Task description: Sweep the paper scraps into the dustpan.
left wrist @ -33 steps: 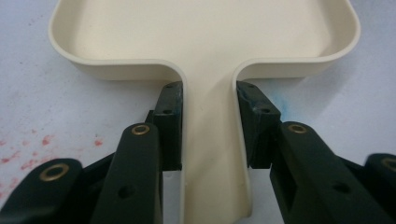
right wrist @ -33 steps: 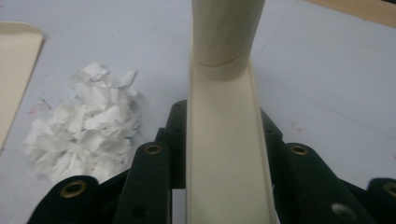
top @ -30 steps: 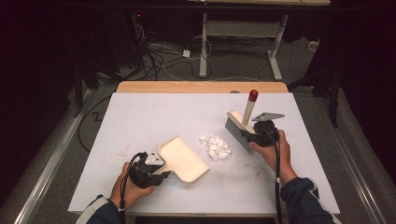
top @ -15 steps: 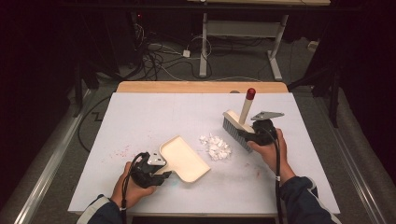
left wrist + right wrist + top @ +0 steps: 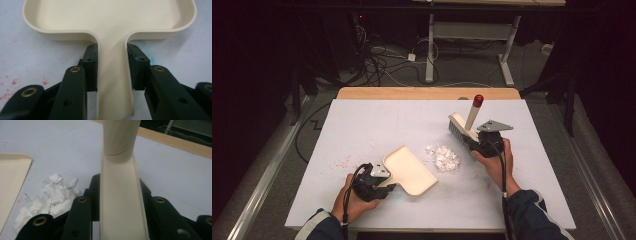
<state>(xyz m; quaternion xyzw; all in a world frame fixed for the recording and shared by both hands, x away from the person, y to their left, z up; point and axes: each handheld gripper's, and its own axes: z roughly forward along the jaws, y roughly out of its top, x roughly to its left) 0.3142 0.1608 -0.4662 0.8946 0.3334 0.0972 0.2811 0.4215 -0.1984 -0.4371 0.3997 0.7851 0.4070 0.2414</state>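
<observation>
Dark room (cables [image 5: 377, 55] on floor).

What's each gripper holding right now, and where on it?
The left gripper clamps the dustpan by its handle, near the tray. The right gripper clamps the brush by its head.

One dustpan [image 5: 408, 170], one brush [image 5: 463, 127], one heap of paper scraps [image 5: 443, 157] (pieces too small to count).

Right gripper [image 5: 120, 207] clamping cream brush handle [image 5: 120, 195], torn paper scraps [image 5: 53, 197] lower left, cream dustpan [image 5: 11, 185] at left edge
</observation>
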